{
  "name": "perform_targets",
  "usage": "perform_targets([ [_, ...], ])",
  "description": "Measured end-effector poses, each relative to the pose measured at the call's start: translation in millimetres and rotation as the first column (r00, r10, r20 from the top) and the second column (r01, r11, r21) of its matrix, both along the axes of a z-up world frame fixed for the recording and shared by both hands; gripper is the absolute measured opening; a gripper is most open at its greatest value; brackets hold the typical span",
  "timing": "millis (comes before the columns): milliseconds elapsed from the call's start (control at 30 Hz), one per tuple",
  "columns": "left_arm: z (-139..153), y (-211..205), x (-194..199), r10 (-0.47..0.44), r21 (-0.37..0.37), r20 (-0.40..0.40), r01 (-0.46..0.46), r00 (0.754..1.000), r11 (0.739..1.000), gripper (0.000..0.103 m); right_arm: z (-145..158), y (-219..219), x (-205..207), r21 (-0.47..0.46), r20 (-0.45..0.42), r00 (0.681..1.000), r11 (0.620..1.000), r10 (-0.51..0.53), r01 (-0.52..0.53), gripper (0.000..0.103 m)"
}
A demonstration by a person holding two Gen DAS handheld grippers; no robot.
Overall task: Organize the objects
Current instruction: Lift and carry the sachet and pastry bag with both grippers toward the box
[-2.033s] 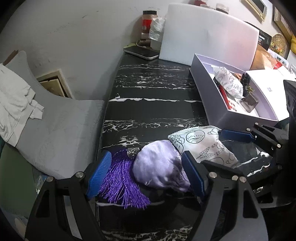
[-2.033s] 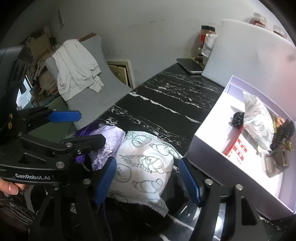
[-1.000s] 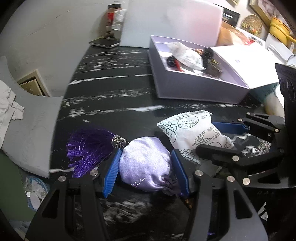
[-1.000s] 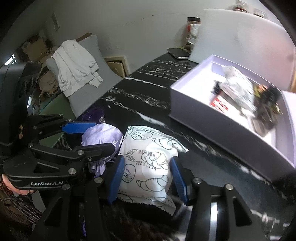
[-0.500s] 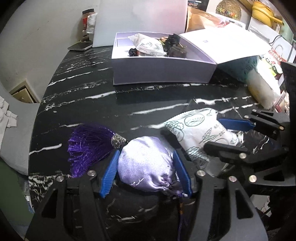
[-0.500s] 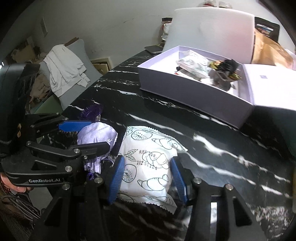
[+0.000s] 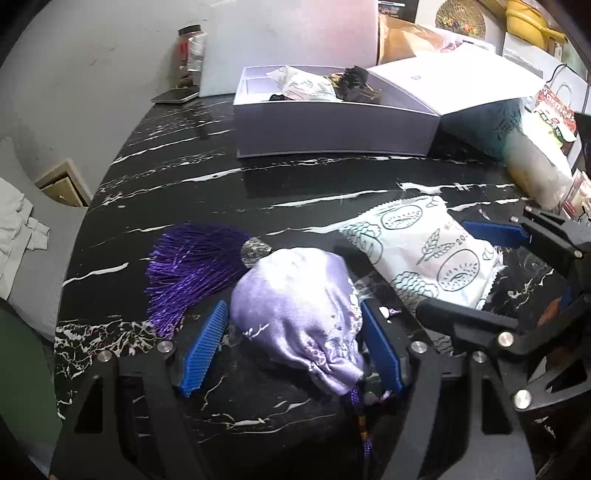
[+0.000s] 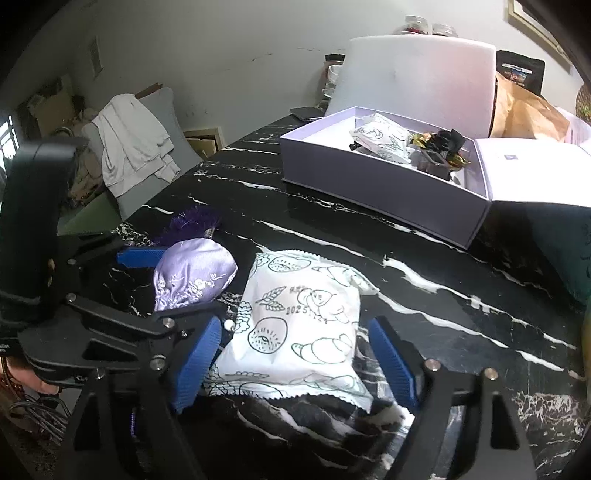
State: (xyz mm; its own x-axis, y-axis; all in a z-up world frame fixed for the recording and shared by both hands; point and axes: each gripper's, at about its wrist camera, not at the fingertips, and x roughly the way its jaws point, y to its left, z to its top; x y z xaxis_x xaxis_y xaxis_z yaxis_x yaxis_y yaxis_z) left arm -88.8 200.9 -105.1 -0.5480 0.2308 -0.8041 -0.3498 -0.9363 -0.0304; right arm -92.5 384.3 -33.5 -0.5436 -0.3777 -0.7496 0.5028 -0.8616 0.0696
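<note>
A lilac satin pouch [image 7: 295, 310] with a dark purple tassel [image 7: 192, 266] lies on the black marble table [image 7: 177, 177]. It sits between the blue pads of my left gripper [image 7: 292, 308], whose jaws are opening, with a gap at the left pad. Beside it lies a white printed snack packet [image 8: 303, 325], between the pads of my right gripper [image 8: 295, 326]. Those jaws are also opening, with gaps on both sides. The pouch [image 8: 195, 273] and my left gripper [image 8: 188, 280] show at the left of the right wrist view. Further back stands an open lavender box [image 7: 332, 129] holding another packet and dark items.
The box lid [image 7: 461, 85] leans at the box's right. Behind are a white foam board [image 7: 295, 33], a jar [image 7: 192, 48], a phone [image 7: 175, 96] and a brown paper bag [image 8: 528, 110]. A pale sack [image 7: 532, 170] sits at right. A grey cushion with a white cloth [image 8: 129, 147] lies past the table's left edge.
Both grippers closed on the pouch and packet and slid them along the table away from the box. Now both sets of jaws have spread apart and the two things lie loose.
</note>
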Motion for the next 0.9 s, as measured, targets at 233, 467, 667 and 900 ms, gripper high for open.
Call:
perform_targets([
  [233,0.4,-6.7,8.7,0.003,0.003,-0.022,-0.003,1.0,1.0,0.061,-13.3,-7.5,-0.5,0.035,0.009,1.0,0.999,-0.002,0.002,0.083],
  [467,1.1,-9.4,17.3,-0.001,0.007,-0.04,0.001,0.999,1.0,0.053,-16.2,-10.8,4.1,0.057,-0.018,1.0,0.998,-0.017,0.018,0.083],
  [667,1.6,-9.5,20.8,-0.011,0.002,-0.032,0.011,0.999,1.0,0.053,-16.1,-12.1,6.5,0.071,-0.025,0.999,0.997,-0.02,0.022,0.083],
  [900,0.4,-14.9,29.5,0.013,0.003,-0.043,-0.013,0.999,1.0,0.059,-16.3,-11.2,10.7,0.069,-0.04,0.999,0.997,-0.016,0.019,0.081],
])
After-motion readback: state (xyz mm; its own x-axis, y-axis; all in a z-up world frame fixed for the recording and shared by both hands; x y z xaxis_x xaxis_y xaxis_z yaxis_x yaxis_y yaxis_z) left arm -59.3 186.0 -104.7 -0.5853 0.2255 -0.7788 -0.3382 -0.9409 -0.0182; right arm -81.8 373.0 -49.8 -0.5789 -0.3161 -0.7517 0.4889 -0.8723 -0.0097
